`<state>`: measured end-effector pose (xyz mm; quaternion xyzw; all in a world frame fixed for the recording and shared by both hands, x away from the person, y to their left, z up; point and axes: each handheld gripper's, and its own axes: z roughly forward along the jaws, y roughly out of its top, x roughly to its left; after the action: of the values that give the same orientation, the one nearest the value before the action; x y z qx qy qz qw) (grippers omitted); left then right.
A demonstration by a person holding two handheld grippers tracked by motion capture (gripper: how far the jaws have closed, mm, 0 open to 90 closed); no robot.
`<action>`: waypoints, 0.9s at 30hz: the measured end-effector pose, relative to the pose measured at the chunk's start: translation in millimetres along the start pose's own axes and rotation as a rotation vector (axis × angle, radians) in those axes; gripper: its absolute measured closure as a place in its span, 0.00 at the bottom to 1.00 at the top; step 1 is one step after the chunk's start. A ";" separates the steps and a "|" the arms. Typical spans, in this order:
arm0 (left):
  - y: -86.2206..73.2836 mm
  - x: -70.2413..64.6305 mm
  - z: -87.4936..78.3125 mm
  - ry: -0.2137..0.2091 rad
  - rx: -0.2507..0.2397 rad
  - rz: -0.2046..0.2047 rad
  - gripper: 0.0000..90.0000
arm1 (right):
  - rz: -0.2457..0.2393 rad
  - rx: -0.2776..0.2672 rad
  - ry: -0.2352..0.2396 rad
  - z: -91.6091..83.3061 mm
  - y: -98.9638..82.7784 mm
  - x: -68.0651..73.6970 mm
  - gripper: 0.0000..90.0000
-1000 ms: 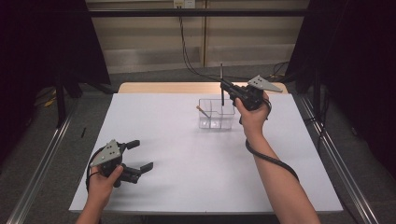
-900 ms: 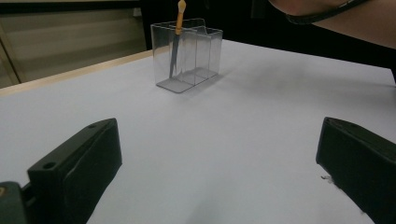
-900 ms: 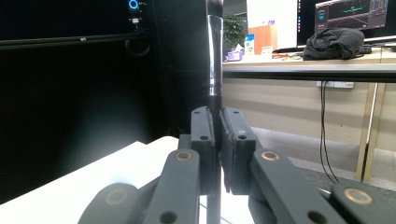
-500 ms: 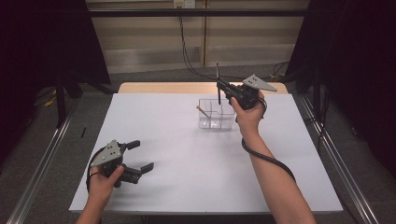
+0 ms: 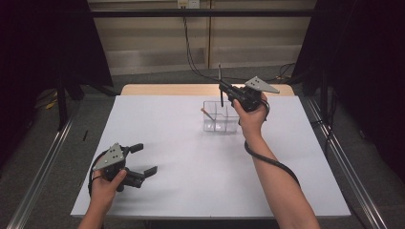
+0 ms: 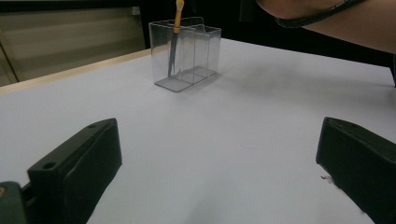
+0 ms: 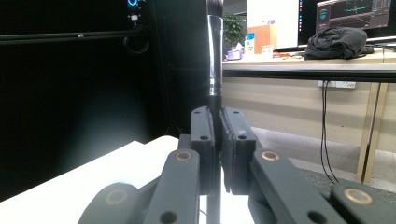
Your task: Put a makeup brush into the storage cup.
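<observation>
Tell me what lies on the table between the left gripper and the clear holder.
Nothing: in the high view the stretch of white table from the left gripper to the clear holder is bare, and the left gripper view shows the same.

High view above the table [image 5: 191,191]; left gripper view low, sharing the clear box [image 5: 220,117].
</observation>
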<state>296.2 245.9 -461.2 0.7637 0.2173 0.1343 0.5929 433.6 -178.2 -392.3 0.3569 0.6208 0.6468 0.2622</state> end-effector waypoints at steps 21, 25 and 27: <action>0.4 -0.8 0.7 -0.005 0.000 0.003 0.00 | -0.008 0.017 0.041 9.5 -8.7 9.2 0.95; 0.3 -0.5 0.4 -0.003 -0.004 0.001 0.00 | 0.002 0.009 0.048 11.1 -9.2 11.2 0.95; 0.2 -0.4 0.5 -0.004 -0.002 0.001 0.00 | 0.003 0.008 0.054 11.7 -9.0 12.1 0.95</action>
<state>296.1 245.2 -461.1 0.7633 0.2155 0.1334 0.5942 434.5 -160.7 -399.9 0.3412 0.6296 0.6543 0.2430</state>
